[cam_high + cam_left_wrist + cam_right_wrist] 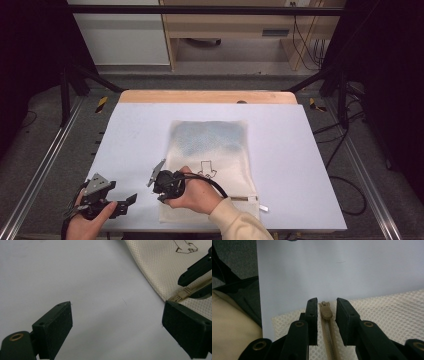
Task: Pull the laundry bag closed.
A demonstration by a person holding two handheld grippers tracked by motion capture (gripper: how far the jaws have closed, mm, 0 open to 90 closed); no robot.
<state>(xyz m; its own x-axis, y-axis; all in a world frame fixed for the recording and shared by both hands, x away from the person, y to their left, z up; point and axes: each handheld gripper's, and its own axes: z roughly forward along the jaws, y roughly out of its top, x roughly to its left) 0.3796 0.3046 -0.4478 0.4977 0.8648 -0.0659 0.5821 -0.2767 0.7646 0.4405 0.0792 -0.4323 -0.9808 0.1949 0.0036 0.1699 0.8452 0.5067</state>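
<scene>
Right claw (325, 322) hangs low over the near-left corner of a cream mesh bag (210, 150), its jaws a little apart on either side of the tan zipper (326, 312) without gripping it. Left claw (117, 325) hovers wide open above the bare white worktop (300, 165), just beside the bag's left edge. In the high view the bag lies flat mid-worktop, an arrow print (206, 169) on its face.

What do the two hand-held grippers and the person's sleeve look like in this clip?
Both the left gripper and right gripper are black, with two blocky flat-faced jaws, brass-coloured pivot rivets and a grey three-cornered plate on top. A black cable trails from the right one. The right arm wears a cream sleeve.
</scene>
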